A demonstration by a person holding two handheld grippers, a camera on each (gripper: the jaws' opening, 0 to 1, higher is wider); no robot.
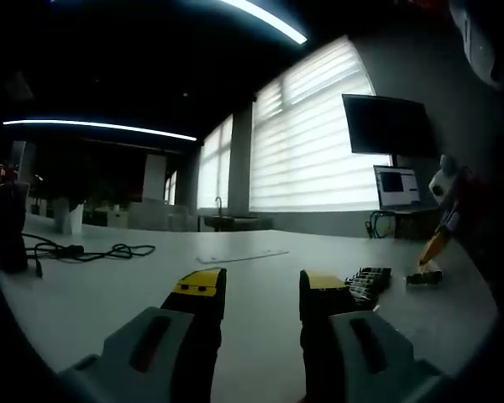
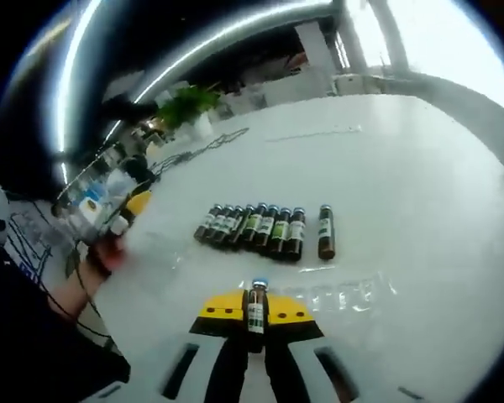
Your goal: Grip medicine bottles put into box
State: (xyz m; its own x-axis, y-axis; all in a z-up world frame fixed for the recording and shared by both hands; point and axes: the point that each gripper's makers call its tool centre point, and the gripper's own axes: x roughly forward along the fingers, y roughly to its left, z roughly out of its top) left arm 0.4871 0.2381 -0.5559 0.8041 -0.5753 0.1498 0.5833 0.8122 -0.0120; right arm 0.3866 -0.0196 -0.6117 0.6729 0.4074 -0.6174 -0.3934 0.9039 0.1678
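Left hand-held gripper (image 1: 262, 290) hovers over the white bench (image 1: 109, 294) with its yellow-tipped jaws apart and nothing between them; a black cable (image 1: 84, 250) lies to its left, and a row of dark bottles (image 1: 368, 280) just to its right. Right hand-held gripper (image 2: 256, 312) is clamped on one medicine bottle (image 2: 256, 309), held upright. Beyond it a row of bottles (image 2: 254, 227) lies on the bench, with a single bottle (image 2: 326, 232) just apart on the right.
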